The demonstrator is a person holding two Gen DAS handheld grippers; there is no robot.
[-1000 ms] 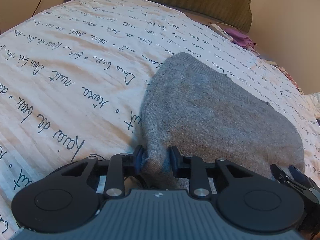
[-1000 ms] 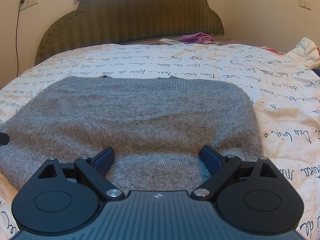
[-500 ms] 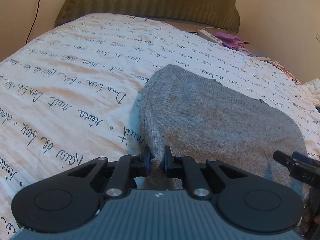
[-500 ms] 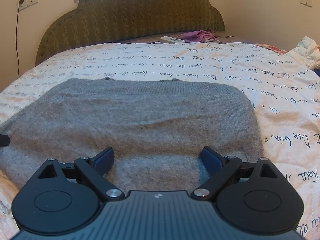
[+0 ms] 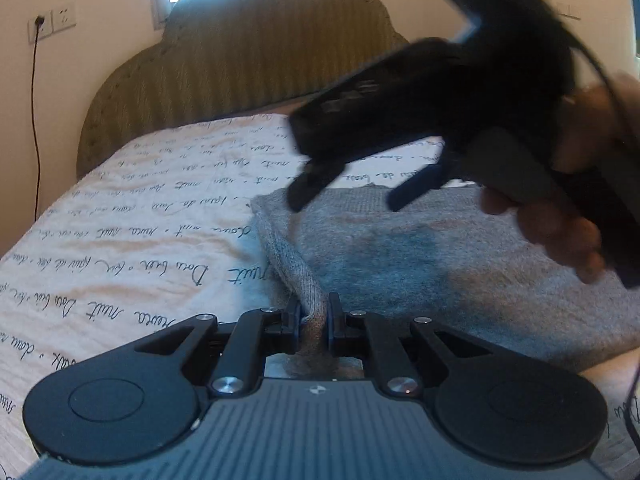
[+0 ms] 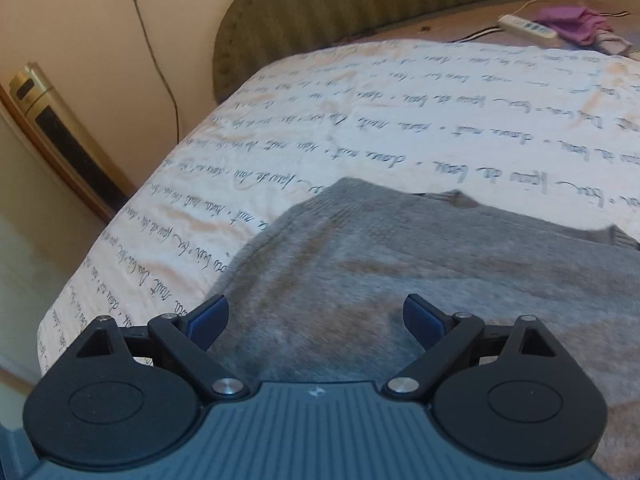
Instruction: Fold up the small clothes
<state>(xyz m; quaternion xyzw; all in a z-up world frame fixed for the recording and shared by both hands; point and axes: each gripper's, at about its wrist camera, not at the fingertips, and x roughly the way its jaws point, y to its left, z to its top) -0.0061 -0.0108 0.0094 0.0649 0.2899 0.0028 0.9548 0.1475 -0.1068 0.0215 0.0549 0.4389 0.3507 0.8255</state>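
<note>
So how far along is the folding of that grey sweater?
Early. The grey sweater lies mostly flat on the script-printed bedspread, apparently already folded narrower. The left gripper pinches its near edge; the right gripper hangs open above it, holding nothing. The main fold is not yet made.

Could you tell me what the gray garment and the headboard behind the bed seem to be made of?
The gray garment looks like a soft knit, perhaps wool: matte, fuzzy surface with a ribbed band at its far edge. The headboard appears upholstered in olive fabric with a faint vertical zigzag weave and a studded edge; the fibre cannot be told.
</note>
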